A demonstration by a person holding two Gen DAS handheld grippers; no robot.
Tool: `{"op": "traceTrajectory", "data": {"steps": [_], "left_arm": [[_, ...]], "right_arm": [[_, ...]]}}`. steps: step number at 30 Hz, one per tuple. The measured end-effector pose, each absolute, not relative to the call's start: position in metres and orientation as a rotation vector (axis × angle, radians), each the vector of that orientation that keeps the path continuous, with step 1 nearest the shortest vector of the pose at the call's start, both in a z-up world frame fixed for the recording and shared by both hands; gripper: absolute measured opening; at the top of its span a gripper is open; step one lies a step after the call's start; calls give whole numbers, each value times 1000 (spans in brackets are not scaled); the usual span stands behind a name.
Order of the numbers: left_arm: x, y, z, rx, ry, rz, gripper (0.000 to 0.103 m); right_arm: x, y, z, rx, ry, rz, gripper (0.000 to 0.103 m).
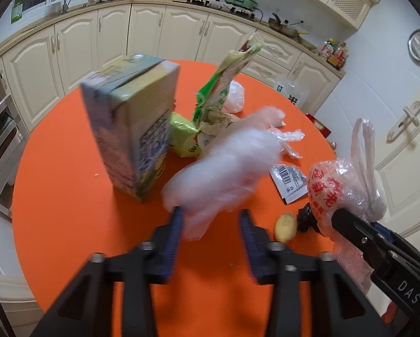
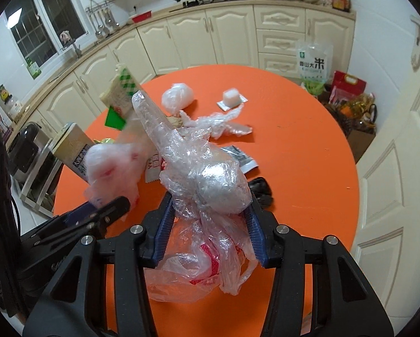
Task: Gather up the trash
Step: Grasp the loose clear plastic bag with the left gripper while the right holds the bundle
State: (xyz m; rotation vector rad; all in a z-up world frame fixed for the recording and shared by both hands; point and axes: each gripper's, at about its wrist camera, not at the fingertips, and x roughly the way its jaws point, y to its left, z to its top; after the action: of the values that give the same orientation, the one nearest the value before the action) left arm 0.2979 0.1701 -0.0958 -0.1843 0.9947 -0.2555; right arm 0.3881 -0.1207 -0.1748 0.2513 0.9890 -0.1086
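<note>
My left gripper (image 1: 211,219) is open; a blurred crumpled clear plastic bag (image 1: 224,165) hangs off its left finger above the orange table (image 1: 69,196). The same bag shows in the right wrist view (image 2: 111,168) by the left gripper's tip (image 2: 111,206). My right gripper (image 2: 210,219) is shut on a clear plastic bag with red print (image 2: 210,185), which also shows at the right of the left wrist view (image 1: 339,191). A drink carton (image 1: 131,129), a green snack packet (image 1: 226,81), a white sachet (image 1: 288,179) and a small potato piece (image 1: 285,227) sit on the table.
More loose plastic film (image 2: 221,123), a tied white bag (image 2: 177,98) and a black scrap (image 2: 261,189) lie on the table. Cream kitchen cabinets (image 1: 142,33) curve behind it. A rice bag (image 2: 313,61) and boxes stand on the floor at right, next to a door (image 1: 401,140).
</note>
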Motion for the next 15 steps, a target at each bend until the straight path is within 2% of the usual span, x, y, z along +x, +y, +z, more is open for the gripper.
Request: {"op": "traceTrajectory", "data": {"steps": [3,11,15], "left_arm": [[301,167,-97,-167,999,-264,14],[299,142,-91,-119,980,-265,5],[296,126,-85,-107,952,-260,3]], "right_arm": [[390,-128,-179,266,999,-123,46],[388,-139,-181,287,1007,-136,46],[383,-139,-175,283,987,-130,46]]}}
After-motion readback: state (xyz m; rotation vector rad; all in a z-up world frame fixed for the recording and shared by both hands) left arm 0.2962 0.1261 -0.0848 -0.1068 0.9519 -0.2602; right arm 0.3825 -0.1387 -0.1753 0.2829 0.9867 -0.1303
